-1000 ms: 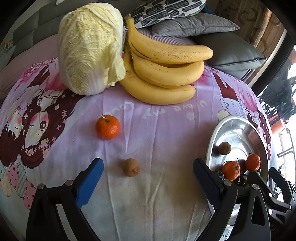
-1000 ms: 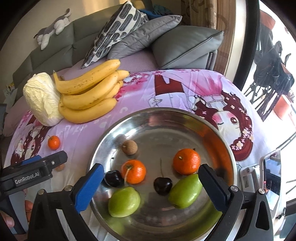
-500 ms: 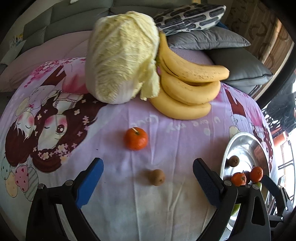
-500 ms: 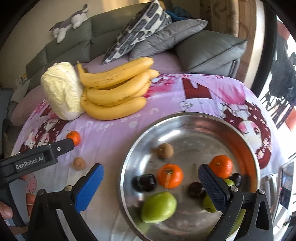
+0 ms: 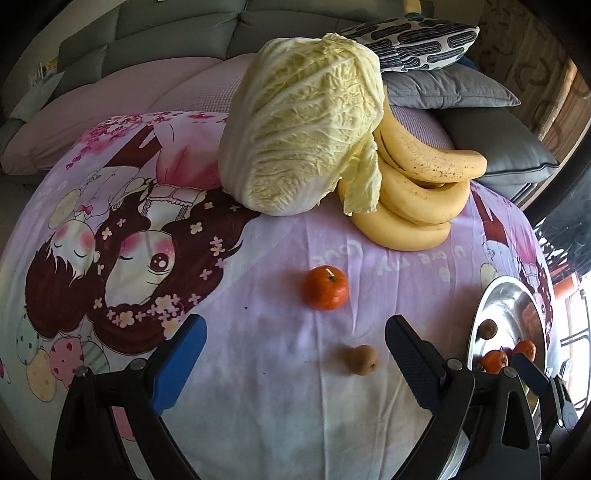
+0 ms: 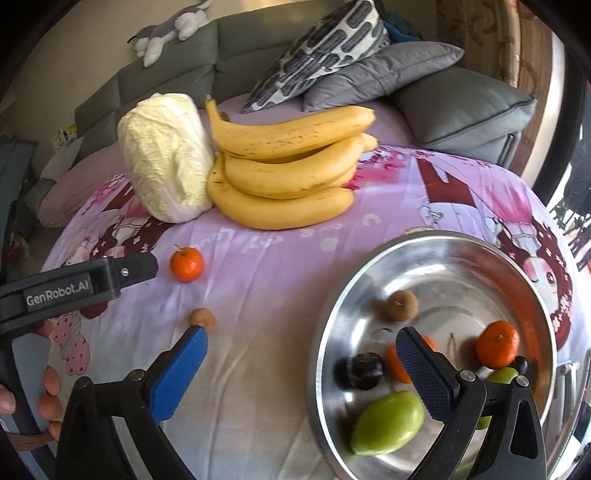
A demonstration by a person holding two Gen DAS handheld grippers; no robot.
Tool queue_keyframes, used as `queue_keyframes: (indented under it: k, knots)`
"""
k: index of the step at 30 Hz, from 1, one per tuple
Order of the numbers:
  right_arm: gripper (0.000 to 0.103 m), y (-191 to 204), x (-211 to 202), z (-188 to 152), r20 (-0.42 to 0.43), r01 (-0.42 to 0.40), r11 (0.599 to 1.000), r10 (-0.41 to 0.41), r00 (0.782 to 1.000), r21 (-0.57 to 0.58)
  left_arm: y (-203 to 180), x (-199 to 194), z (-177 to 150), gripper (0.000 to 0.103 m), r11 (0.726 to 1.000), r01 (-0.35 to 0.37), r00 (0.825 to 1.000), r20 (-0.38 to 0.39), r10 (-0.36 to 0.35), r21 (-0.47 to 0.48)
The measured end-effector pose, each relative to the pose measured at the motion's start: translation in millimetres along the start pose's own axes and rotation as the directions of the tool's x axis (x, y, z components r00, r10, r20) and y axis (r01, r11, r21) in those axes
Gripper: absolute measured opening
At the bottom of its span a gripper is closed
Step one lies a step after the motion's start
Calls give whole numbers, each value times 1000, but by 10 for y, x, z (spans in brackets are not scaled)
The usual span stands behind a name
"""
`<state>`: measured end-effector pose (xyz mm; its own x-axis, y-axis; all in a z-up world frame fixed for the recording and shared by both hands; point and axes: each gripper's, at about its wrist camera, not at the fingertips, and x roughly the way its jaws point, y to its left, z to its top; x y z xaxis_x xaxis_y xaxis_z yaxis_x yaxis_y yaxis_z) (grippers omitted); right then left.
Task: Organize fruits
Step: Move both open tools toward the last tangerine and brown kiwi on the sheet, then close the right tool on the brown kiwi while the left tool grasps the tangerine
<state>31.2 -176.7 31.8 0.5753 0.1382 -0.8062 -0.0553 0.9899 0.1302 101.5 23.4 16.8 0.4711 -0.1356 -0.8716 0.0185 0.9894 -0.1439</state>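
On the purple cartoon cloth lie a loose orange mandarin (image 5: 325,287) (image 6: 186,264) and a small brown fruit (image 5: 362,359) (image 6: 203,318). My left gripper (image 5: 293,363) hovers open just short of both, nothing between its fingers. The steel bowl (image 6: 369,280) (image 5: 480,317) at the right holds mandarins (image 6: 496,344), a brown fruit (image 6: 402,304), dark plums (image 6: 364,370) and green fruits (image 6: 388,422). My right gripper (image 6: 301,363) is open over the bowl's left rim, empty. The left gripper's body (image 6: 77,286) shows in the right wrist view.
A napa cabbage (image 5: 303,125) (image 6: 166,155) and a bunch of bananas (image 5: 417,192) (image 6: 291,166) lie at the back of the table. Behind are a grey sofa, cushions (image 6: 384,70) and a plush toy (image 6: 166,29). A person's hand (image 6: 50,391) holds the left gripper.
Both grippers swung left: the bowl slid toward the right edge in each view, and the loose mandarin and brown fruit moved toward the centre of the left view.
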Motion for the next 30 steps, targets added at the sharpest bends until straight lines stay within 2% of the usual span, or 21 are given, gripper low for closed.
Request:
queue_keyframes:
  k: [11, 15, 21, 25, 30]
  knots:
    - [103, 348, 179, 9, -36, -48, 997, 46, 998, -63, 25, 91, 11, 97, 998, -15, 999, -36, 17, 64]
    - [103, 408, 234, 15, -48, -46, 996, 42, 998, -73, 72, 122, 15, 97, 998, -7, 999, -51, 10, 55]
    - [102, 495, 315, 17, -51, -47, 995, 42, 998, -93, 177, 203, 25, 97, 999, -32, 996, -78, 34, 24]
    - [90, 547, 404, 0, -62, -65, 993, 59, 996, -99, 225, 269, 48, 97, 1000, -22, 995, -92, 23, 13]
    - [79, 603, 550, -20, -87, -84, 991, 76, 993, -100, 232, 368, 92, 97, 999, 32, 992, -121, -31, 2]
